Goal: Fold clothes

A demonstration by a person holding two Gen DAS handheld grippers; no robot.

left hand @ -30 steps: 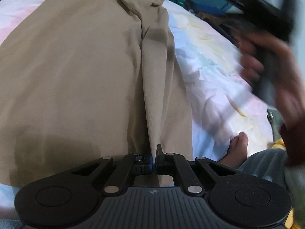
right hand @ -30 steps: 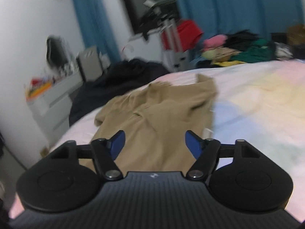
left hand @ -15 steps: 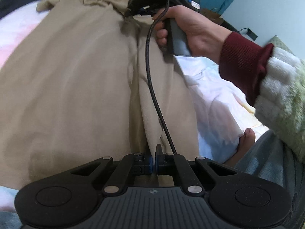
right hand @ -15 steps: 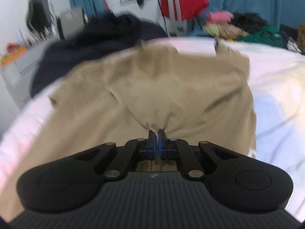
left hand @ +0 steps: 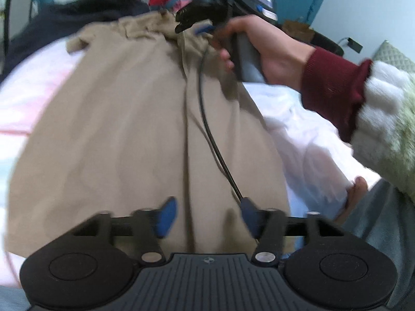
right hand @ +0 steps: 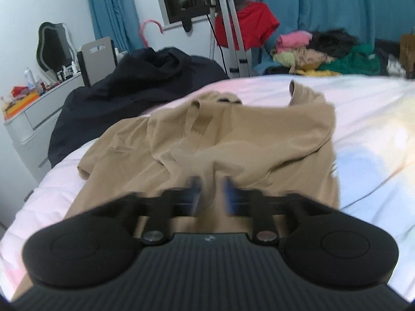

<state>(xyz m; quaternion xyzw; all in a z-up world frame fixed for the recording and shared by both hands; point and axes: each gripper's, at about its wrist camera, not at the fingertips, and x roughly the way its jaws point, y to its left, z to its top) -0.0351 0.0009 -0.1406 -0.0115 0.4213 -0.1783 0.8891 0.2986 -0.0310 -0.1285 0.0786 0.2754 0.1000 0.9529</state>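
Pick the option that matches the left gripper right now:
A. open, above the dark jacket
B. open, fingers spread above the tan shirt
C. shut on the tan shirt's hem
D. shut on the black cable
B: the left gripper shows its blue-padded fingers wide apart, with the fold of the tan shirt visible in the gap and nothing clamped between them.

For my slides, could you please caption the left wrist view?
Open left tongs hover over a tan shirt on the bed while the right hand works its far end.
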